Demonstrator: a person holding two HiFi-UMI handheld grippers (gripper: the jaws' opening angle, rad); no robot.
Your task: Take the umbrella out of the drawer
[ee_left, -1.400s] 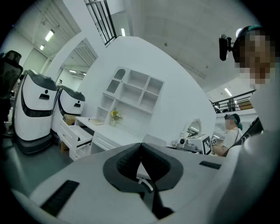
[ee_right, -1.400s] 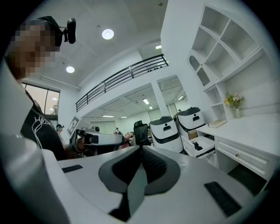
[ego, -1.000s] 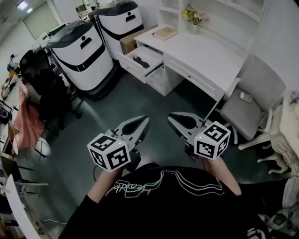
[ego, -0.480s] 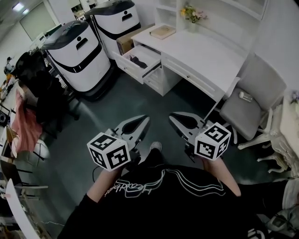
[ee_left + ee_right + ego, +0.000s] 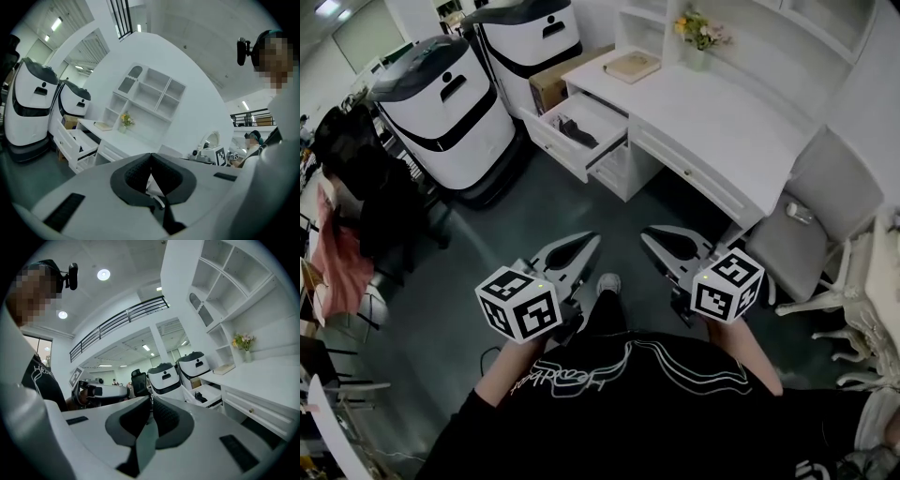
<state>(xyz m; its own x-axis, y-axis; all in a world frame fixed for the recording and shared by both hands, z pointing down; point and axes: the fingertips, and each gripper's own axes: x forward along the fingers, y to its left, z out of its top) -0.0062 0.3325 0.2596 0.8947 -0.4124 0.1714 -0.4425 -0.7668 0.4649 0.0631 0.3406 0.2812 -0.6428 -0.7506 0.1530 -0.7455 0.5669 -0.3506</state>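
My left tongs are shut tight with nothing in them. My right tongs are shut tight and empty too. I hold them side by side over the dark floor, with my shoe near and between them. Far ahead stands a white desk. Its top drawer at the left end is open. The umbrella, a dark thing, lies inside the drawer, well apart from both tongs. Two big white and black machines stand left of the desk. A grey chair stands at the right.
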